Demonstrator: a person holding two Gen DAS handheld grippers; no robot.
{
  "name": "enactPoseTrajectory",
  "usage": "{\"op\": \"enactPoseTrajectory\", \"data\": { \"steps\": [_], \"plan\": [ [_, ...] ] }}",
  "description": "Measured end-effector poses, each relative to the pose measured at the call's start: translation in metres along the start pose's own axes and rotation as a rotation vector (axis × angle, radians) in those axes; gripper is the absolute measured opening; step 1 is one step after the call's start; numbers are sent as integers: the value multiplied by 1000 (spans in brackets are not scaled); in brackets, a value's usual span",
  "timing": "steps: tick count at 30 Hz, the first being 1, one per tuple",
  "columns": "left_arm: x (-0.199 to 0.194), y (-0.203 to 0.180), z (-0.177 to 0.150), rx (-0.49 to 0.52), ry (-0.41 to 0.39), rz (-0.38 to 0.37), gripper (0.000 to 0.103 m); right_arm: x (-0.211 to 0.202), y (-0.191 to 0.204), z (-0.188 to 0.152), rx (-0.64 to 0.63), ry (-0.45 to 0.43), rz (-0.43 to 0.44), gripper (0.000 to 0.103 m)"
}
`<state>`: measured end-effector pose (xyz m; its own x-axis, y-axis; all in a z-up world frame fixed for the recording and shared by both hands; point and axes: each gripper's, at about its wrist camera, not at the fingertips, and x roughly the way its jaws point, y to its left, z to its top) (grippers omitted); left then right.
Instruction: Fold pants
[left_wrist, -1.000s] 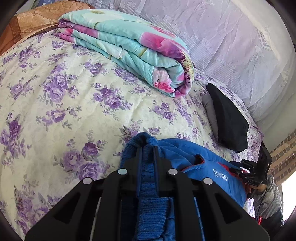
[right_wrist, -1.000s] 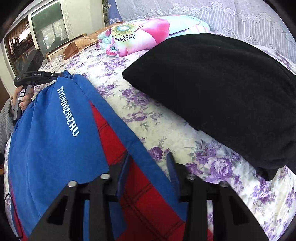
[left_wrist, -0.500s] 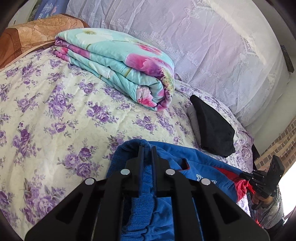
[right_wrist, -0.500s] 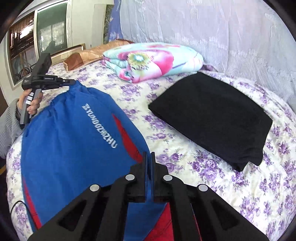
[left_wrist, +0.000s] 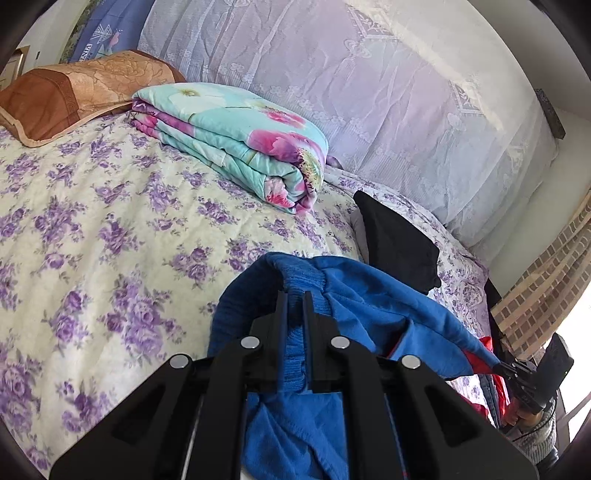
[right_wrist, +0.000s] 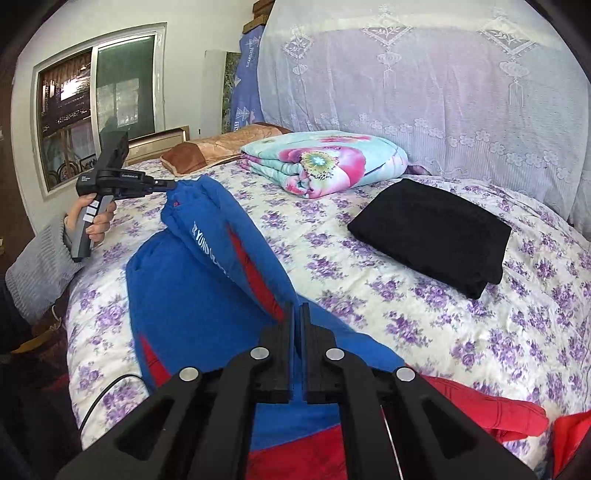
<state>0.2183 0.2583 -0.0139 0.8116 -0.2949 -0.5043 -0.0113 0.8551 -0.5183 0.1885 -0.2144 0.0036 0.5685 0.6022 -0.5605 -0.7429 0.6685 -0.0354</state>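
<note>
Left wrist view, left tool (left_wrist: 294, 295) and right tool (right_wrist: 297, 307) each clamped on one blue pants (right_wrist: 192, 295), one black folded garment (right_wrist: 436, 229).

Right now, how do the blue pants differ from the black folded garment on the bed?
The blue pants are lifted and stretched between the left gripper and right gripper; the black garment lies flat on the floral bedspread, untouched. The pants are blue with red stripes and white lettering, and unfolded; the garment is plain black, folded compactly. Both are over the bedspread.
</note>
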Motion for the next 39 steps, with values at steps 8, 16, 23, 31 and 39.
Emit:
{"op": "enactPoseTrajectory", "data": {
  "steps": [8, 16, 23, 31, 39],
  "plan": [
    [-21, 14, -43, -68, 40, 12, 18, -6, 51, -64, 13, 73, 77, 2],
    [-48, 3, -65, -126, 87, -23, 48, -2, 51, -89, 85, 69, 106, 2],
    [-25, 7, -69, -207, 210, 103, 55, -5, 48, -90, 101, 51, 109, 3],
    [-32, 7, -64, -337, 217, -59, 57, -5, 50, -91, 107, 61, 108, 3],
    [-4, -10, -57, -275, 322, 86, 67, -6, 51, -92, 118, 61, 105, 3]
  ]
}}
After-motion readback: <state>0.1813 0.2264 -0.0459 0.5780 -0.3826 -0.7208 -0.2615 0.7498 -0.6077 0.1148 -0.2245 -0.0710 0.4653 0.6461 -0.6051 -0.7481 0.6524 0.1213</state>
